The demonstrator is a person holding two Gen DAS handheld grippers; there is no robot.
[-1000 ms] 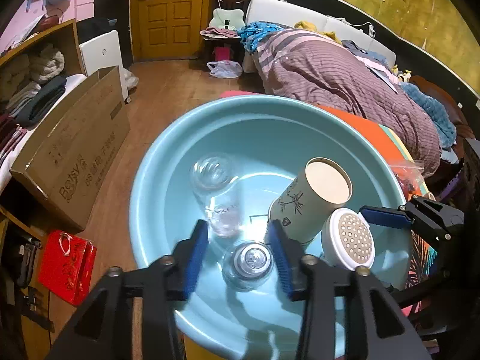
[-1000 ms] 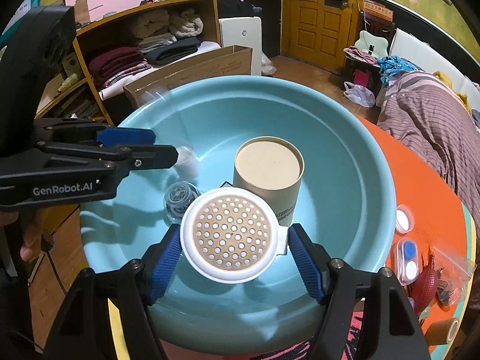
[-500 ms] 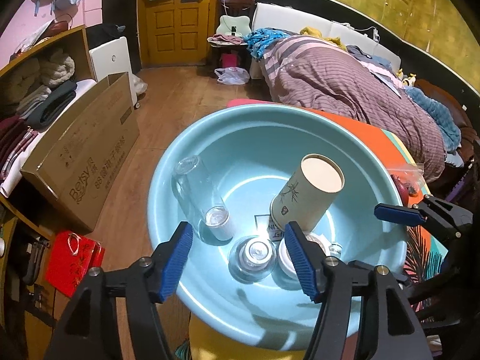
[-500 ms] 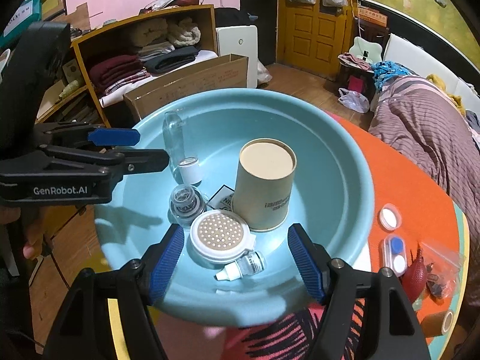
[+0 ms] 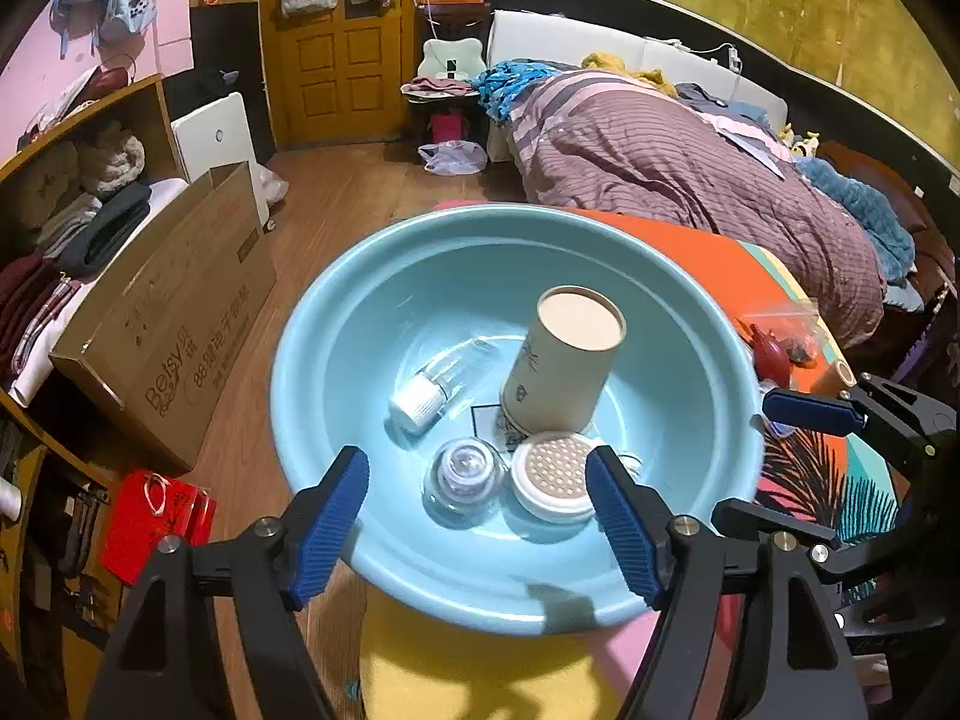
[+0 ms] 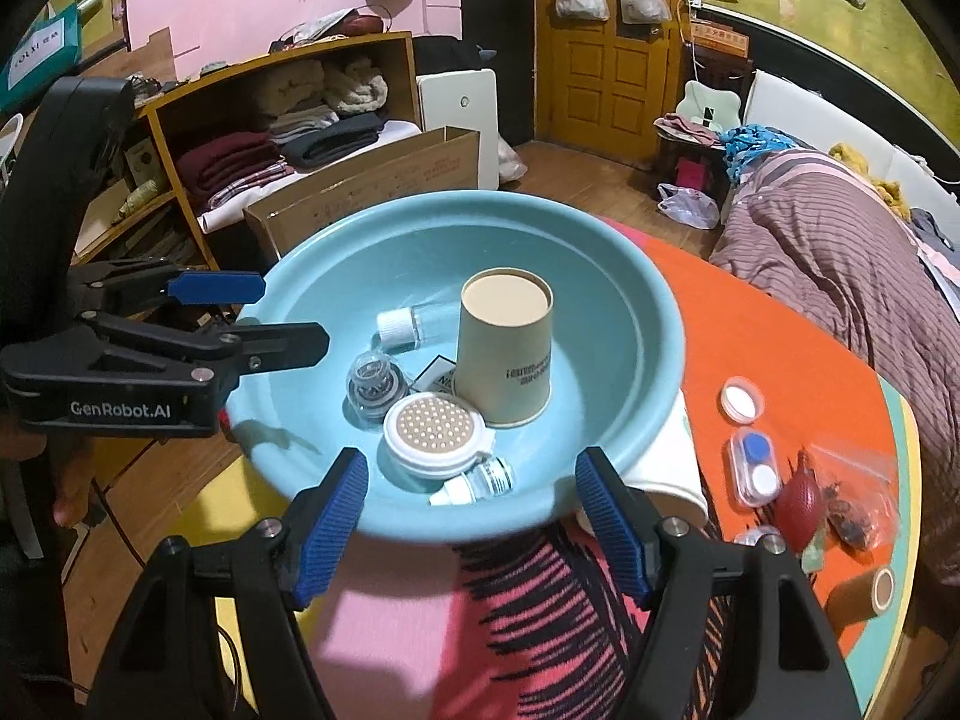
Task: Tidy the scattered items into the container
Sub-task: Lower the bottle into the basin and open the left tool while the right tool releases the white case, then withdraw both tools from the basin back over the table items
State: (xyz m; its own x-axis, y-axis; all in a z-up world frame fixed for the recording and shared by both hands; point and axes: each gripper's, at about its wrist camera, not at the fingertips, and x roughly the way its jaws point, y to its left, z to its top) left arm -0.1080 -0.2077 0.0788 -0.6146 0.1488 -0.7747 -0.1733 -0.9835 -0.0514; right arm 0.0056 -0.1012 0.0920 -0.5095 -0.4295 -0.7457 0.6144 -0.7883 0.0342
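Basin [image 5: 360, 324], left wrist view: the left gripper [image 5: 477, 516] is spread wide and empty, drawn back above the near rim. The clear bottle [image 5: 429, 387] it let go a second ago now lies on its side on the basin floor, beside the paper cup [image 5: 564, 369].

Right wrist view: the right gripper [image 6: 471, 513] is likewise released and backed off — the perforated white lid [image 6: 435, 432] has been dropped beside the cup. Both deposits done. Remaining on the orange mat [image 6: 780, 336]: lens case [image 6: 755, 468] and small white cap [image 6: 742, 401] — likely next.
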